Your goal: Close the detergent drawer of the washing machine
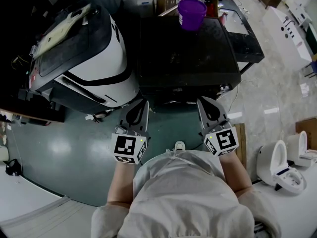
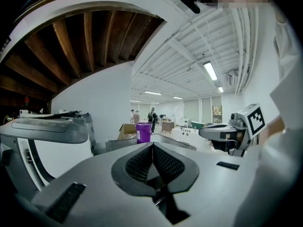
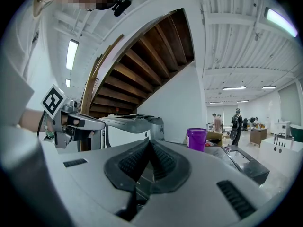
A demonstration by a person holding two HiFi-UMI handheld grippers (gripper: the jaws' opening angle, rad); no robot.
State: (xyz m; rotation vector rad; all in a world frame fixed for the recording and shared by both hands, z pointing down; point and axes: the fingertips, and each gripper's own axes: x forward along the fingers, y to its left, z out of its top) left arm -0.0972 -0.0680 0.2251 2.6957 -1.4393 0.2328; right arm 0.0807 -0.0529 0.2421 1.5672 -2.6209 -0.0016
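We could not see the detergent drawer; we judged it lay on the hidden front of the washing machine (image 1: pixel 188 58), upper centre, under a purple bucket (image 1: pixel 191 13). It was likely light, stiff plastic, best pushed flat on its face. Just below, left gripper (image 1: pixel 140 103) and right gripper (image 1: pixel 208 101) hung with all 4 jaws clenched on nothing.

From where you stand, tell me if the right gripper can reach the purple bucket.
Probably, with a stretch: the black top between right gripper and purple bucket lies bare, but the bucket stands at its far edge.
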